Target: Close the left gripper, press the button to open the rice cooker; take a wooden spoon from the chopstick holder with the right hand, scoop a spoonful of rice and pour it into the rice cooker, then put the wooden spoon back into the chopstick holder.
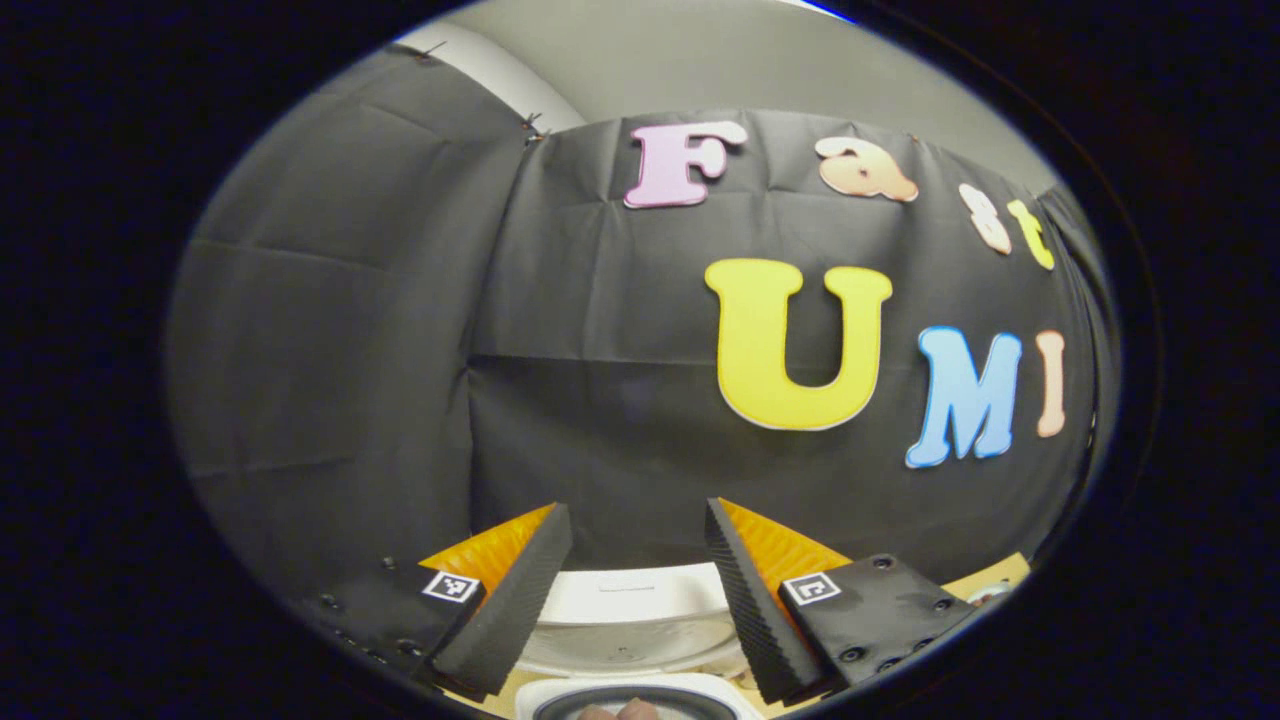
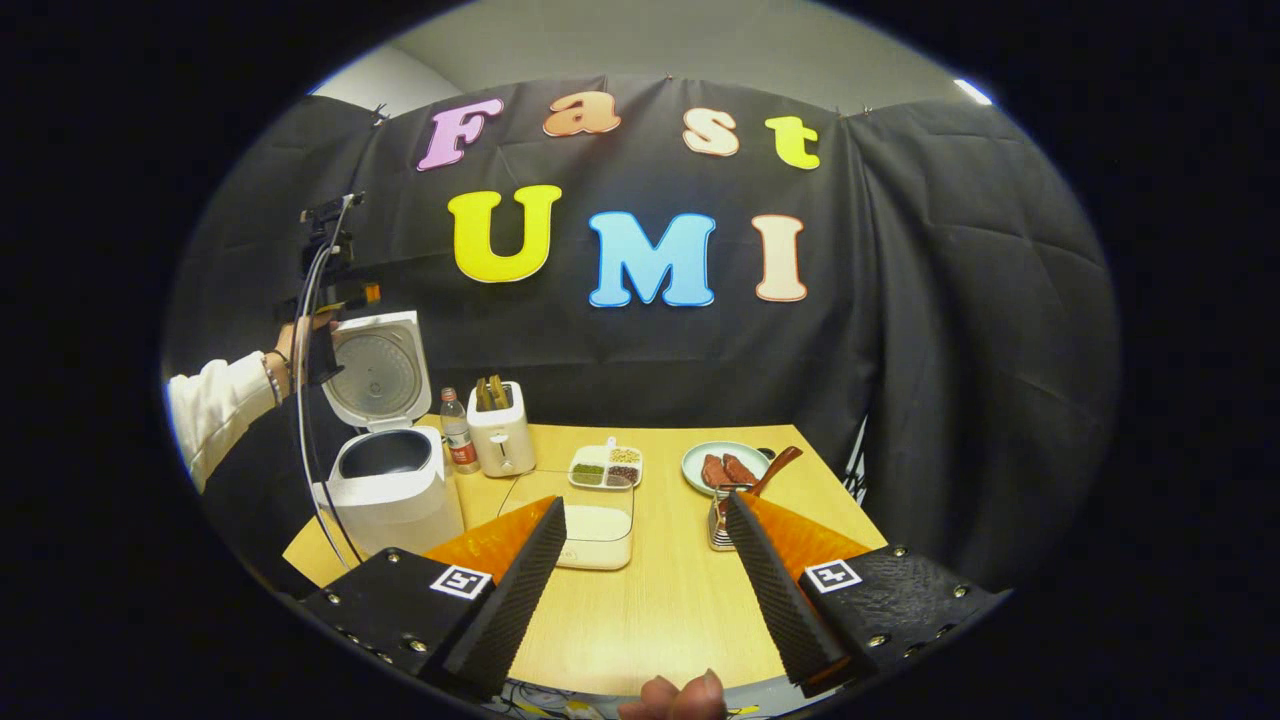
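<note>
the white rice cooker (image 2: pixel 392 480) stands at the surface's (image 2: pixel 660 600) far left, its round lid (image 2: pixel 375 372) already swung upright. my left tool (image 1: pixel 637 570) hangs above it, released. the next step looks like fetching the wooden spoon (image 2: pixel 775 468); its smooth handle leans out of the metal chopstick holder (image 2: pixel 722 520) just ahead of my right tool (image 2: pixel 645 580), also released. i'd pinch the handle squarely and lift straight. a clear tub of rice (image 2: pixel 598 530) sits between.
</note>
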A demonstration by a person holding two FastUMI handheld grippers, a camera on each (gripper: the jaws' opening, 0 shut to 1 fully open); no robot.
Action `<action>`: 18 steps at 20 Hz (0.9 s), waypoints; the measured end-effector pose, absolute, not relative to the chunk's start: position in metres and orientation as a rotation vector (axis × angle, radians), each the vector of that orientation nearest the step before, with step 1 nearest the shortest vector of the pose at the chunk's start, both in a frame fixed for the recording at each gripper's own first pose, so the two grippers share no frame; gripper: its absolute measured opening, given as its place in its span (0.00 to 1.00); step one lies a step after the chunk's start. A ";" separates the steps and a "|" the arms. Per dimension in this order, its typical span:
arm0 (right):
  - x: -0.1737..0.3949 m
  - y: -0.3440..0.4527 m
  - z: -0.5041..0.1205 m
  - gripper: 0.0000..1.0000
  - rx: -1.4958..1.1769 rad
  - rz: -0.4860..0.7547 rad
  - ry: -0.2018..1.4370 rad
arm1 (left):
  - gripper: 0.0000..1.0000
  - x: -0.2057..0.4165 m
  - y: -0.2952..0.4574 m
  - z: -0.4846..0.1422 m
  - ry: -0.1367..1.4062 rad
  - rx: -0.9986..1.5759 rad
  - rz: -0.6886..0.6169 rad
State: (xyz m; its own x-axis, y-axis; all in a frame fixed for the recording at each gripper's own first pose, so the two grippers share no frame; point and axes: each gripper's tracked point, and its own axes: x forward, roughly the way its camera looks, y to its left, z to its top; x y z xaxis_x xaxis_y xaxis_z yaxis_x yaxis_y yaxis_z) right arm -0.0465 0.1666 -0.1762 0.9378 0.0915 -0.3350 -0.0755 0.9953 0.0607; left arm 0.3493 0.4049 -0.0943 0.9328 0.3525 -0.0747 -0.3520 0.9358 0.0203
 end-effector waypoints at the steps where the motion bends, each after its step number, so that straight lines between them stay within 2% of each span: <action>1: -0.047 0.166 -0.170 0.98 0.040 0.097 0.348 | 0.88 0.356 0.406 -0.105 0.115 0.025 0.361; 2: -0.047 0.169 -0.172 0.98 0.031 0.110 0.353 | 0.88 0.358 0.410 -0.116 0.165 0.044 0.374; 6: -0.049 0.171 -0.179 0.98 0.035 0.130 0.376 | 0.89 0.366 0.417 -0.113 0.169 0.140 0.410; 9: -0.049 0.168 -0.181 0.98 0.050 0.127 0.382 | 0.91 0.361 0.402 -0.113 0.188 0.068 0.377; 15: -0.048 0.167 -0.184 0.98 0.073 0.132 0.389 | 0.89 0.312 0.376 -0.128 0.175 0.054 0.336; 16: -0.048 0.168 -0.186 0.98 0.075 0.136 0.393 | 0.92 0.300 0.369 -0.131 0.172 0.057 0.333; 18: -0.048 0.172 -0.188 0.98 0.078 0.146 0.398 | 0.89 0.278 0.354 -0.140 0.165 0.074 0.332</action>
